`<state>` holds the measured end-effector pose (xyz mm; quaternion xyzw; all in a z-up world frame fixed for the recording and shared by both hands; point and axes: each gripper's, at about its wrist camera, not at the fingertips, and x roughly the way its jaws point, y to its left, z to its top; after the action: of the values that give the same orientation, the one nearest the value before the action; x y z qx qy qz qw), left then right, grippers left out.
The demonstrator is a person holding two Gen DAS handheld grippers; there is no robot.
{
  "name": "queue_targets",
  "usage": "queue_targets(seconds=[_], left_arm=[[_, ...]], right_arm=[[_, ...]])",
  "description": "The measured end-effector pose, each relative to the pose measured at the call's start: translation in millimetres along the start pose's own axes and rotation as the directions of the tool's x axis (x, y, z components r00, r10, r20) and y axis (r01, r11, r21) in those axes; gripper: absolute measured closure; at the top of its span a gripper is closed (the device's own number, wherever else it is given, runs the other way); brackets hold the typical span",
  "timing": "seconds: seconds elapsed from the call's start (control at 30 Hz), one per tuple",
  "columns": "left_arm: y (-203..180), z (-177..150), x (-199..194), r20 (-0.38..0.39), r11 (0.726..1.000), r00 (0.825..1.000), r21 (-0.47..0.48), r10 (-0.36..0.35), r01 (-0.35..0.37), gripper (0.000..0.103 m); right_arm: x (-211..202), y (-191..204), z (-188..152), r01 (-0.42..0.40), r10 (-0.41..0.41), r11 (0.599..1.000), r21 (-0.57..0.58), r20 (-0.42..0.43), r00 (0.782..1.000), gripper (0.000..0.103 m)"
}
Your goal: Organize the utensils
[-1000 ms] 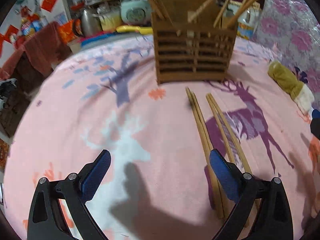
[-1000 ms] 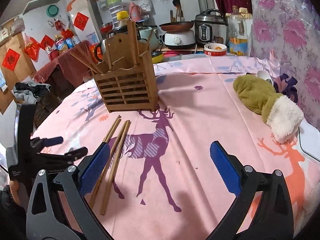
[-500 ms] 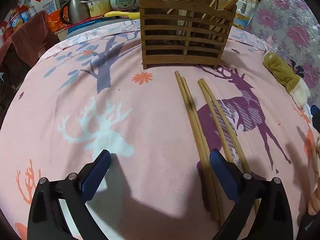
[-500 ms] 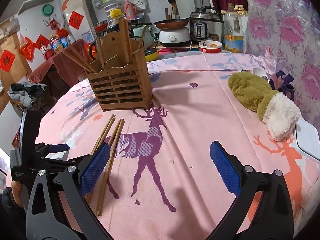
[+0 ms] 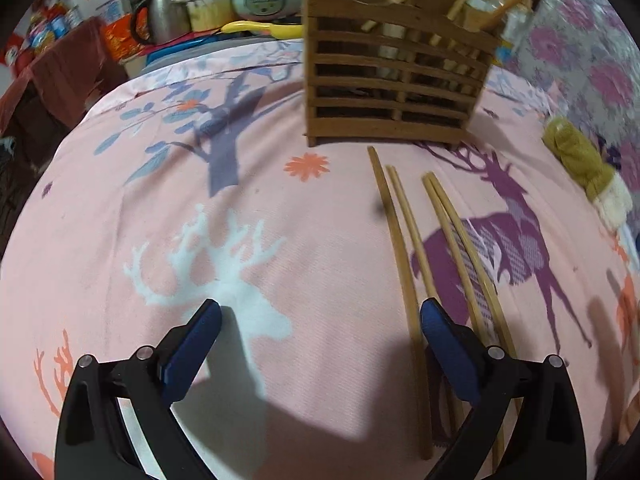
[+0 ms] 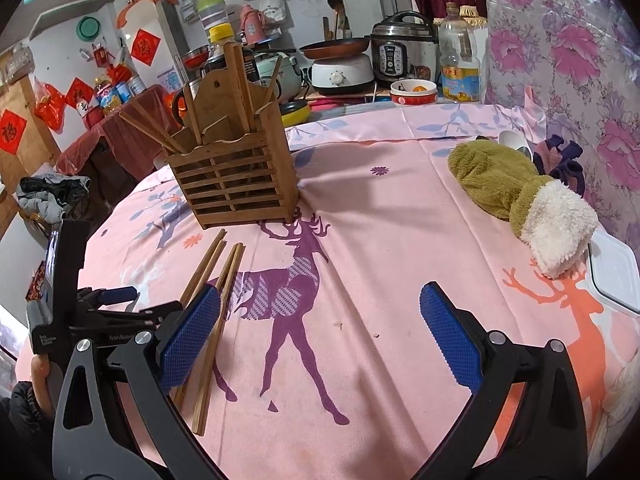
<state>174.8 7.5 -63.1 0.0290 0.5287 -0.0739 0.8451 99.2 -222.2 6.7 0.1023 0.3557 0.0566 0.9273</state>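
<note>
Wooden holder [image 5: 394,80] at 12 o'clock: several chopsticks already inside. Four chopsticks [image 5: 404,264] loose on tablecloth [image 5: 160,208] at 5 o'clock, left to do. Left gripper [image 5: 320,344], right gripper [image 6: 320,332]: fingers wide, empty.

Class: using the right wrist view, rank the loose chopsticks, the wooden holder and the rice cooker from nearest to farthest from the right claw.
1. Loose chopsticks: on the cloth, by the right claw's left finger.
2. Wooden holder: upright, beyond the chopsticks, left of centre.
3. Rice cooker: on the counter past the table.
</note>
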Motion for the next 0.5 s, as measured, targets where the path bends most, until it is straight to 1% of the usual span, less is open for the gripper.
queue_targets(seconds=[0.07, 0.1, 0.13, 0.17, 0.23, 0.27, 0.33, 0.37, 0.4, 0.43, 0.5], left_arm=[[-4.6, -1.0, 0.9, 0.005, 0.999, 1.0, 0.023, 0.023, -0.023, 0.008], [-3.7, -0.5, 0.1, 0.008, 1.0, 1.0, 0.021, 0.022, -0.022, 0.014], [0.2, 0.3, -1.2, 0.013, 1.0, 1.0, 0.008, 0.025, -0.025, 0.022], [4.5, 0.9, -2.2, 0.017, 1.0, 0.999, -0.004, 0.029, -0.029, 0.027], [21.0, 2.4, -5.5, 0.025, 0.998, 0.999, -0.056, 0.043, -0.041, 0.051], [27.1, 2.8, -7.0, 0.027, 0.996, 0.998, -0.076, 0.05, -0.047, 0.056], [41.4, 1.4, -10.8, 0.028, 0.992, 0.999, -0.124, 0.035, -0.031, 0.075], [45.0, 0.1, -12.4, 0.027, 0.991, 0.999, -0.134, 0.03, -0.026, 0.079], [47.6, -2.4, -14.1, 0.027, 0.991, 0.999, -0.135, 0.028, -0.024, 0.085], [48.2, -6.1, -16.5, 0.029, 0.992, 0.999, -0.122, 0.03, -0.027, 0.087], [49.2, -14.1, -21.6, 0.033, 0.994, 0.999, -0.103, 0.037, -0.034, 0.088]], right_arm=[[0.0, 0.5, 0.1, 0.003, -0.003, 1.0, -0.006, 0.001, 1.0, 0.006], [0.2, 0.5, 0.2, 0.005, -0.005, 1.0, -0.008, 0.002, 1.0, 0.006], [0.2, 1.1, 0.2, 0.006, -0.006, 1.0, -0.009, 0.002, 1.0, 0.006], [0.3, 0.7, 0.3, 0.007, -0.007, 1.0, -0.009, 0.001, 1.0, 0.006], [0.4, -0.3, 0.4, 0.008, -0.008, 1.0, -0.007, 0.001, 1.0, 0.006], [0.6, -0.2, 0.3, 0.007, -0.007, 1.0, -0.007, 0.001, 1.0, 0.006], [1.1, -0.1, 0.1, 0.011, -0.011, 1.0, -0.009, 0.002, 1.0, 0.006], [1.0, 0.2, 0.0, 0.013, -0.013, 1.0, -0.013, 0.002, 1.0, 0.006], [1.5, 0.9, -0.5, 0.018, -0.018, 1.0, -0.02, 0.001, 1.0, 0.006], [2.3, 2.2, -1.2, 0.018, -0.018, 0.999, -0.027, -0.001, 1.0, 0.007], [3.9, 4.8, -2.7, 0.009, -0.01, 0.999, -0.038, -0.009, 1.0, 0.007]])
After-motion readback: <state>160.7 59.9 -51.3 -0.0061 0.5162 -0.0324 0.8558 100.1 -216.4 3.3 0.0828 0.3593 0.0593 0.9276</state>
